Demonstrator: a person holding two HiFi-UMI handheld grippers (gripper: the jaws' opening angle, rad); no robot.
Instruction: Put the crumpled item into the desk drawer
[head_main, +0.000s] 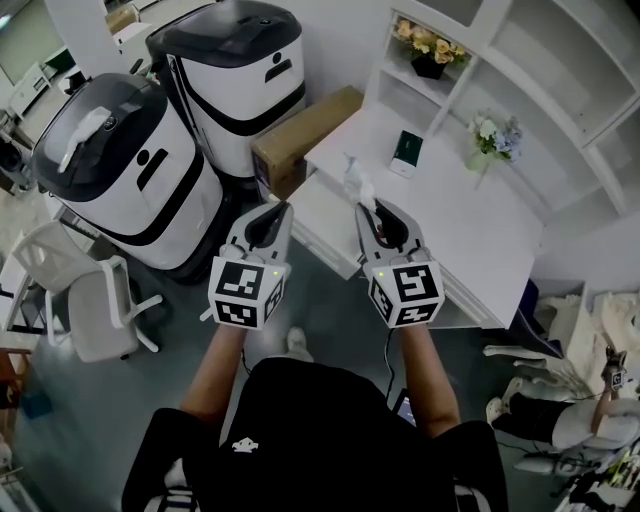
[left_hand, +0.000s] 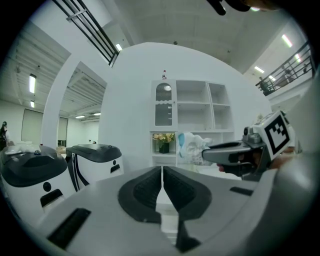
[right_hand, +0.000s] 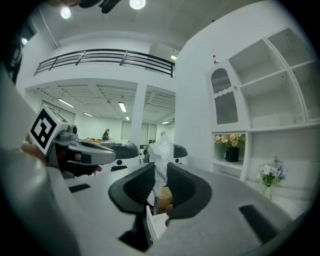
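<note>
Both forearms (head_main: 215, 365) reach up from the lower frame, side by side at centre. The left gripper (head_main: 272, 212) has its jaws pressed together, empty. The right gripper (head_main: 368, 210) pinches a crumpled white item (head_main: 358, 185).

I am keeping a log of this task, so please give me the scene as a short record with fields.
right hand-held gripper: shut on the crumpled item, a piece of white material, held in the air
left hand-held gripper: shut, nothing between the jaws
desk: white, a phone lies on it
beside the desk: cardboard box
</note>
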